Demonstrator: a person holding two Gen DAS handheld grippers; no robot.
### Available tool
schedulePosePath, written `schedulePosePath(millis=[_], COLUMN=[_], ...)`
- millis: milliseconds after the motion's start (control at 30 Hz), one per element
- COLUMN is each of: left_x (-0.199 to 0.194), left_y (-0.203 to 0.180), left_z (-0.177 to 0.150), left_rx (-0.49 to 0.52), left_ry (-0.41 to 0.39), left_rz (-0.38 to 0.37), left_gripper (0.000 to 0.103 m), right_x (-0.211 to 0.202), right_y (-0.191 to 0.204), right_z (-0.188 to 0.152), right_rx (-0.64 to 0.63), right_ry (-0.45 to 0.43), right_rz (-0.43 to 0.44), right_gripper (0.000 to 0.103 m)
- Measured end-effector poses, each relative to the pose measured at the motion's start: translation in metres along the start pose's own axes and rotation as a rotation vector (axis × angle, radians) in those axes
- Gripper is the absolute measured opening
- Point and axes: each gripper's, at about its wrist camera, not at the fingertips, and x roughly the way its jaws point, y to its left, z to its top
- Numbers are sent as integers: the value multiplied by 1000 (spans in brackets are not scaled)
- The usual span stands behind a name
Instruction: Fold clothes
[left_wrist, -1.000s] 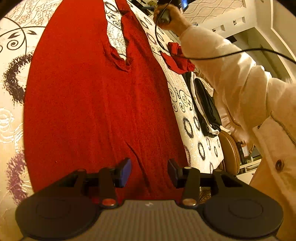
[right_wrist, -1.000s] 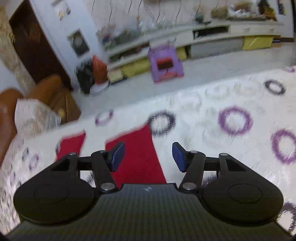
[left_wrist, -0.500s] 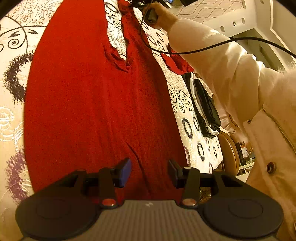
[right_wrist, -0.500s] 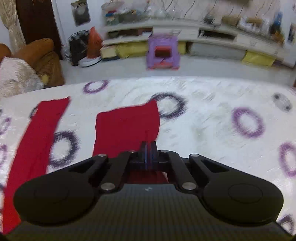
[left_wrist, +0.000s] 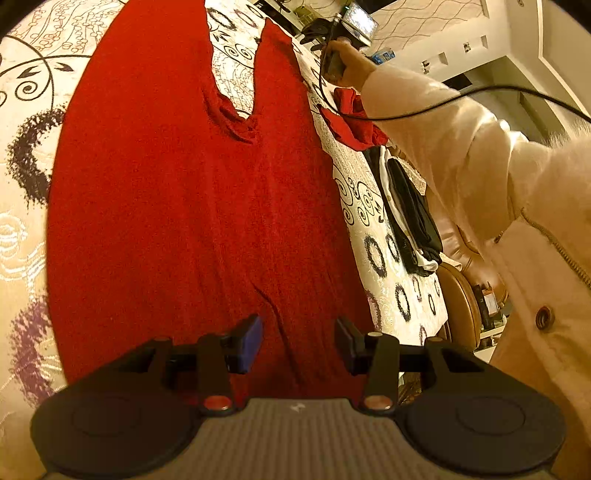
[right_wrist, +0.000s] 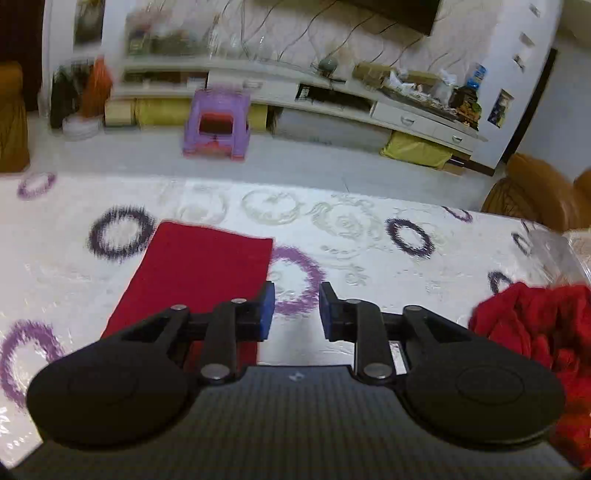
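**Red trousers laid flat, both tongs spread and empty**

Where the left wrist view looks along the table, the red trousers (left_wrist: 177, 206) are seen spread flat on the patterned tablecloth (left_wrist: 22, 122), waist end nearest the camera and the 2 legs running away, split by a narrow gap. Laid out like this, the cloth is smoothed for a clean fold. The left gripper (left_wrist: 298, 341) is held just above the waist end with its fingers spread and nothing between them, seemingly placed to take hold there. Beyond, the person's right hand (left_wrist: 347, 62) is stretched out near the leg ends, by a crumpled red garment (left_wrist: 354, 122) and a dark pile (left_wrist: 410, 221) at the table edge, probably set aside.

From the right wrist view, 1 trouser leg end (right_wrist: 199, 269) is seen lying flat on the cloth, its hem square. The right gripper (right_wrist: 295, 308) is held beside it, fingers apart and empty, over bare cloth just right of the leg. The crumpled red garment (right_wrist: 535, 325) lies well to the right. Whether a fold is about to be made cannot be settled.
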Motion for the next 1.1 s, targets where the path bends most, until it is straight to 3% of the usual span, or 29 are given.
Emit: schedulePosePath(millis=[100, 267, 300, 533, 800, 1000, 1100], left_x=[1, 0, 0, -1, -3, -11, -17], left_y=[-1, -5, -5, -10, -17, -24, -28], left_z=[1, 2, 1, -1, -6, -16, -20], left_rx=[4, 29, 28, 59, 87, 88, 91], left_ry=[6, 11, 10, 10, 30, 100, 150], left_rz=[3, 16, 15, 33, 57, 95, 126], left_gripper=[49, 49, 49, 49, 50, 51, 53], right_x=[-8, -19, -25, -106, -227, -259, -271], right_y=[-21, -38, -36, -37, -39, -37, -34], right_z=[-7, -31, -39, -112, -211, -224, -219], right_rx=[77, 144, 139, 33, -152, -262, -247], right_ry=[-26, 100, 122, 208, 334, 302, 302], right_rz=[79, 350, 372, 571, 775, 607, 567], right_gripper=[32, 32, 32, 32, 32, 32, 32])
